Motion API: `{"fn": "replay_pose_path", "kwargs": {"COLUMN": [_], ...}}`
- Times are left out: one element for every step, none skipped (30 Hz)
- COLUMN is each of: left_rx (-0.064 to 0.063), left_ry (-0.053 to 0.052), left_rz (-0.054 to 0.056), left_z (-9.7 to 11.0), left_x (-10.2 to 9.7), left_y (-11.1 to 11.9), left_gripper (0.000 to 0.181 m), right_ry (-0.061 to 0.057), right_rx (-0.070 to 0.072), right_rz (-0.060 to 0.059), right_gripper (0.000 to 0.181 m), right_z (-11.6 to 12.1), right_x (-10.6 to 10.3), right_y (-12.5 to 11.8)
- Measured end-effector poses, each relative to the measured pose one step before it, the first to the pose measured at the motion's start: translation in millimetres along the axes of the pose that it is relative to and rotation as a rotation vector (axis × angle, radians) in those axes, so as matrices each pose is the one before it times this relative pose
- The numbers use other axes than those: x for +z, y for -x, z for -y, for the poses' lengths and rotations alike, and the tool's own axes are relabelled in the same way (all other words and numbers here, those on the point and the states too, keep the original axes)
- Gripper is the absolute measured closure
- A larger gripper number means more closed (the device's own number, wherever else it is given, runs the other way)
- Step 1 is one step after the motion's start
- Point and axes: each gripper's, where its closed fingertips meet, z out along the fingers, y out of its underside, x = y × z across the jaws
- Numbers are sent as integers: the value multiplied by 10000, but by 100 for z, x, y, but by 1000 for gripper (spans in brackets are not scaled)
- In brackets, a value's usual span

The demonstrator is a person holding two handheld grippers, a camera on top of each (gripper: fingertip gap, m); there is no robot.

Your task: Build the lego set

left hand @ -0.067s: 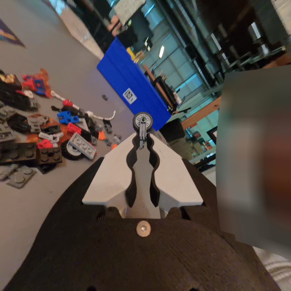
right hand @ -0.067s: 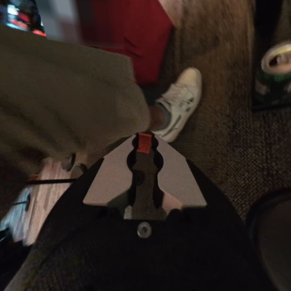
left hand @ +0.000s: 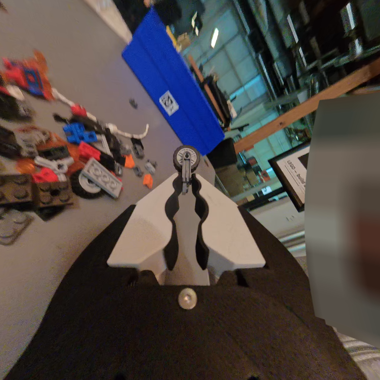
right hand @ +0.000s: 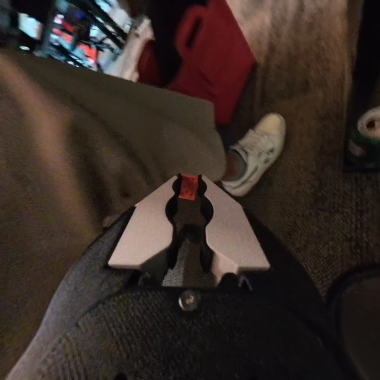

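In the left wrist view my left gripper (left hand: 186, 181) is shut on a thin grey toy arm piece with a small black-tyred grey wheel (left hand: 186, 157) at its tip, held up above the grey table (left hand: 82, 72). In the right wrist view my right gripper (right hand: 188, 181) is shut on a small red toy brick (right hand: 187, 187). It is held low beside a person's olive trouser leg (right hand: 102, 133), over a brown carpet (right hand: 308, 216). The right wrist view is blurred.
A pile of loose toy bricks (left hand: 51, 160) in black, red, blue, orange and grey lies on the table's left, with a larger wheel (left hand: 86, 185) and a grey plate (left hand: 102, 177). A blue bin (left hand: 170, 82) stands behind. A white shoe (right hand: 255, 152) and a red box (right hand: 209, 61) are on the carpet. Tip to tip, the grippers are about 45 cm apart.
Both views have shifted slightly. The grips are unchanged: the wheel piece stays in the left gripper and the red brick in the right.
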Motion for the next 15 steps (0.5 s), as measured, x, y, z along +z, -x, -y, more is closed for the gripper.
{"fn": "replay_pose_path", "kwargs": {"left_rx": [-465, -450, -307, -203, -127, -77, 4, 14, -29, -6, -21, -4, 67, 116, 210], "left_ry": [662, 728, 375, 114, 167, 234, 162, 37, -58, -114, -125, -156, -281, -425, -458], "left_rz": [19, -96, -77, 122, 167, 108, 40, 53, 57, -49, -25, -21, -119, -115, -149], "left_z": [-988, -1073, -622, -306, -328, -362, -281, -134, -46, -21, -72, -110, -18, 43, -16], "left_x": [324, 313, 180, 39, 21, 80, 76, 31, -65, -134, -245, -362, -541, -757, -859], "left_y": [213, 48, 11, 206, 231, 156, 17, 14, 16, -149, -109, -135, -372, -535, -809], "left_gripper": [174, 174, 174, 174, 174, 174, 172, 166, 162, 158, 155, 153, 152, 151, 151], "right_ry": [-242, -264, -280, -307, -388, -453, -436, -410, -354, -323, -340, -342, -308, -274, -224], "right_rx": [-508, -543, -547, -517, -462, -381, -369, -404, -420, -358, -245, -158, -84, -41, -52], "right_rz": [335, 313, 297, 250, 279, 337, 328, 221, 198, 220, 258, 287, 254, 206, 147], "right_gripper": [166, 166, 166, 166, 167, 167, 166, 167, 167, 167, 167, 167, 167, 167, 167], "right_z": [1882, 2039, 2145, 2237, 2373, 2453, 2362, 2179, 1911, 1658, 1426, 1160, 856, 576, 353], "right_x": [-2019, -1807, -1573, -1315, -1085, -830, -532, -255, -11, 216, 379, 524, 622, 653, 678], "right_y": [3254, 3268, 3209, 3075, 2989, 2945, 2784, 2506, 2290, 2110, 1980, 1797, 1518, 1216, 873]}}
